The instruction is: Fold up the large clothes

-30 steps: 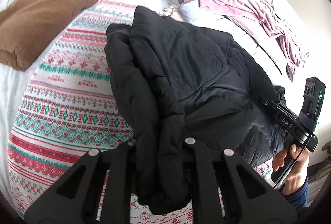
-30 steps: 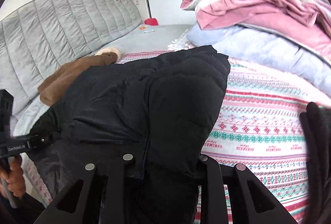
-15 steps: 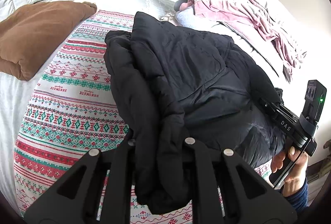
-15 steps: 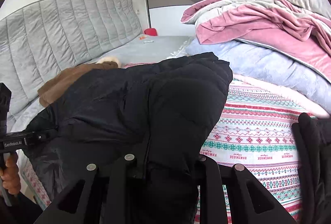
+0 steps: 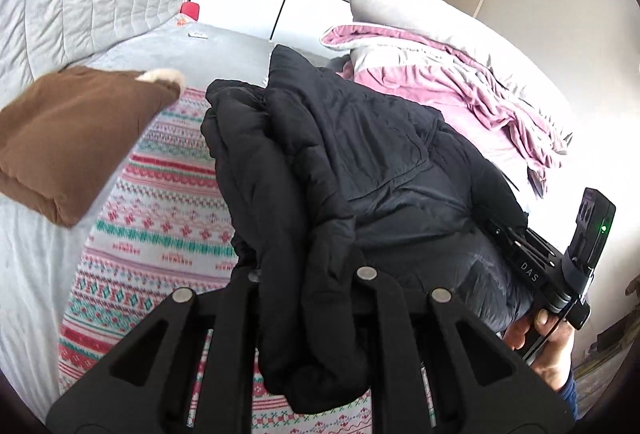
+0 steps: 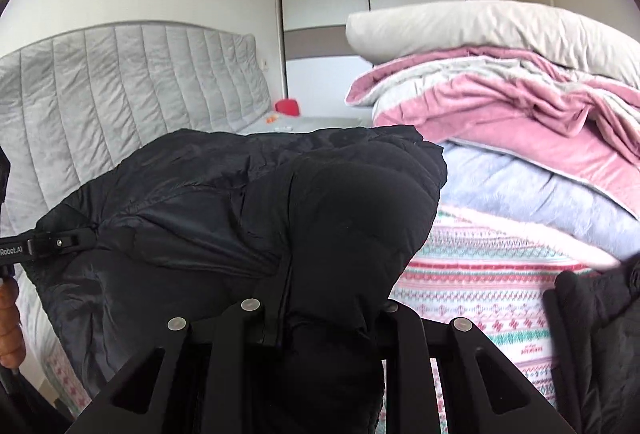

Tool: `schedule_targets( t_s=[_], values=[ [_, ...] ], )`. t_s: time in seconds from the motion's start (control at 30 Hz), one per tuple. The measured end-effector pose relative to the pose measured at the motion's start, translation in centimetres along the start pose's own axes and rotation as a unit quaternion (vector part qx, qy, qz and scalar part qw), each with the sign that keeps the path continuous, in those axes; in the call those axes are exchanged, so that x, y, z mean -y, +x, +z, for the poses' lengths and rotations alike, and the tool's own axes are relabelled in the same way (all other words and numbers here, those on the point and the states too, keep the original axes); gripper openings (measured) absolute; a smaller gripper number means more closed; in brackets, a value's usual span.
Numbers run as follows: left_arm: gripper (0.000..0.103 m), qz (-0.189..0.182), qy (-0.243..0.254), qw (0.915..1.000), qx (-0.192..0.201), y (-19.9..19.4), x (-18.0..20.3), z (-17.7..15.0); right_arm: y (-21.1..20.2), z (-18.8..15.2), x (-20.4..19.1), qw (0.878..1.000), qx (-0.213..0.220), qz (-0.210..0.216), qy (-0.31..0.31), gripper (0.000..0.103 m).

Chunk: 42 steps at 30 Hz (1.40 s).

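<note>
Jacket (image 5: 360, 161), black and padded, hangs bunched between both grippers above the patterned blanket (image 5: 160, 218). Left gripper (image 5: 308, 274): fingers clamped on a thick fold of the jacket. Right gripper (image 6: 320, 306): fingers clamped on another fold. Left of the left fingers lies a brown cushion (image 5: 68, 141); ahead of the right fingers, stacked bedding (image 6: 520, 105).

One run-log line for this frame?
phase: lift | left gripper: shut on black jacket | right gripper: shut on black jacket | over patterned blanket
</note>
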<state>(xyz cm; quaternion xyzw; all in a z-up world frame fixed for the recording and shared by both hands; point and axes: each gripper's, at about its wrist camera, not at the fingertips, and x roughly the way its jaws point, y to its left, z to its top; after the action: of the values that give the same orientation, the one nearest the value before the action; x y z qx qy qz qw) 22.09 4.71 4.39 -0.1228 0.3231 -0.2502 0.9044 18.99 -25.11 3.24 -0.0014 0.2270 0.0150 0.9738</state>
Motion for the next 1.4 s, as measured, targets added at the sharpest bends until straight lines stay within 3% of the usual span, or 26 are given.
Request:
schedule_targets(
  t_s=[0.23, 0.53, 0.8, 0.97, 1.2, 1.3, 1.4],
  values=[
    [0.014, 0.002, -0.004, 0.9998, -0.017, 0.7, 0.2, 3.6, 1.1, 3.1, 0.6, 1.000, 0.000, 0.005, 0.027, 0.022],
    [0.014, -0.013, -0.013, 0.9989, -0.043, 0.8, -1.9, 5.0, 1.6, 4.4, -1.3, 1.000, -0.008, -0.009, 0.021, 0.022],
    [0.014, 0.002, 0.021, 0.9985, -0.051, -1.5, -3.1, 11.4, 3.8, 9.4, -3.6, 0.999, -0.010, 0.016, 0.034, 0.021],
    [0.014, 0.039, 0.030, 0.9987, -0.011, -4.6, -5.8, 16.5, 5.7, 15.9, -8.8, 1.000, 0.007, 0.023, -0.005, 0.021],
    [0.014, 0.105, 0.041, 0.9901, 0.083, -10.3, -11.3, 24.9, 7.9, 24.9, -18.5, 0.994, 0.095, 0.055, -0.014, 0.021],
    [0.015, 0.149, 0.052, 0.9817, 0.107, -11.5, -14.8, 26.8, 9.8, 26.0, -23.1, 0.988, 0.138, 0.071, -0.006, 0.021],
    [0.015, 0.188, 0.050, 0.9746, 0.111, -10.6, -19.5, 26.6, 13.4, 24.3, -27.3, 0.983, 0.158, 0.092, 0.009, 0.021]
  ],
)
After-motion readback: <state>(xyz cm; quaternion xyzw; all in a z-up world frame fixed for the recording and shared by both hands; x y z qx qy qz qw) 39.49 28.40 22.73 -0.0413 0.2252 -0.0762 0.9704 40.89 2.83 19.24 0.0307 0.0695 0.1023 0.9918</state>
